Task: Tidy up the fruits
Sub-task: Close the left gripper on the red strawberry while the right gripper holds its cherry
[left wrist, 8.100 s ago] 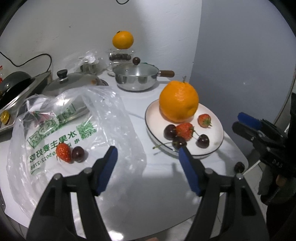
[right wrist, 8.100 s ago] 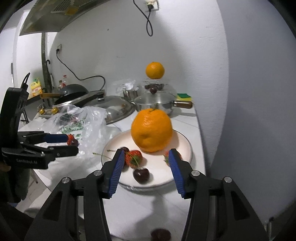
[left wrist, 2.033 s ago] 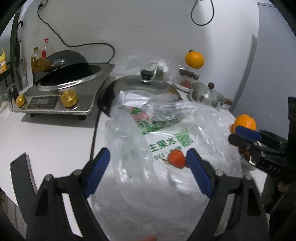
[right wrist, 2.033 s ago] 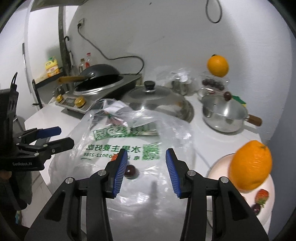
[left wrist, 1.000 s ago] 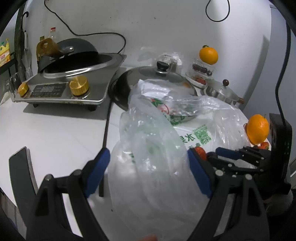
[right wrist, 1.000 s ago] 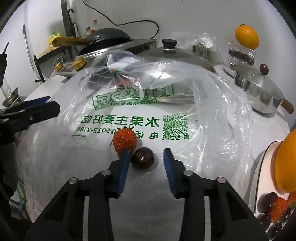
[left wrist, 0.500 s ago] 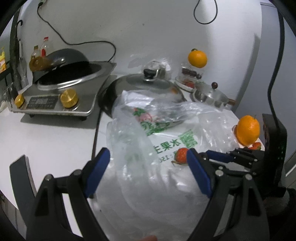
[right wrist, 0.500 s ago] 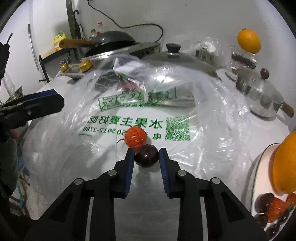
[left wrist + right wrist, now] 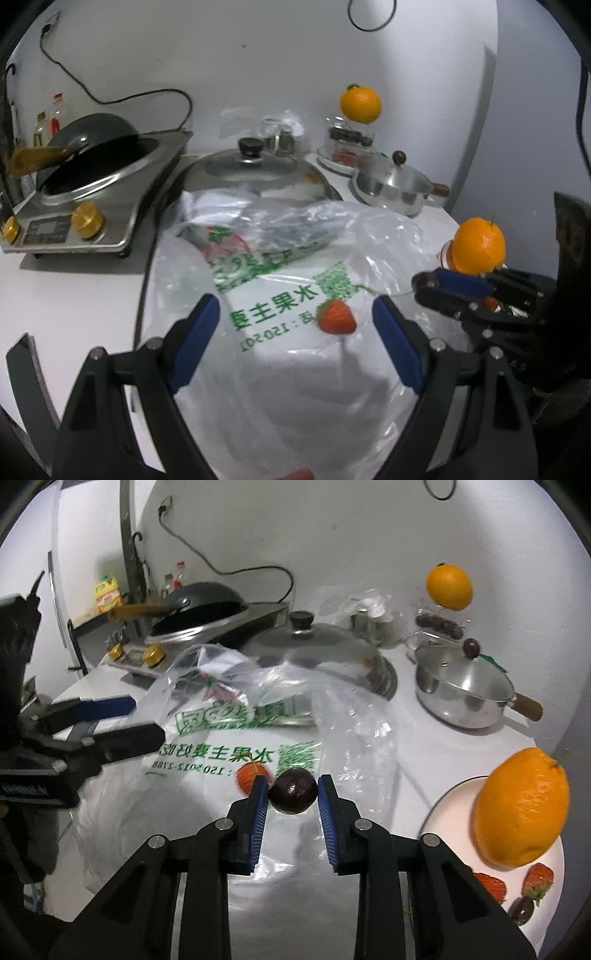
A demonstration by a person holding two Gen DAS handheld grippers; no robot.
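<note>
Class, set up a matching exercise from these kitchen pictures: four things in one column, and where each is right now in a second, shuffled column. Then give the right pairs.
Things:
1. cherry
2. loose strawberry
3. big orange
4. left gripper

Places or states:
A. on the white plate
B. clamped in the right gripper
C. open, holding nothing
D. lying on the plastic bag

Pairs: 1-B, 2-D, 3-A, 4-C

1. The left gripper point(image 9: 295, 332) has matte black angular arms with blue ribbed pads on the fingers point(image 9: 195, 343).
2. The right gripper point(image 9: 292, 799) matches it, with silver screws at the pivots.
3. Pale lettering marks one black housing; it is unreadable.
</note>
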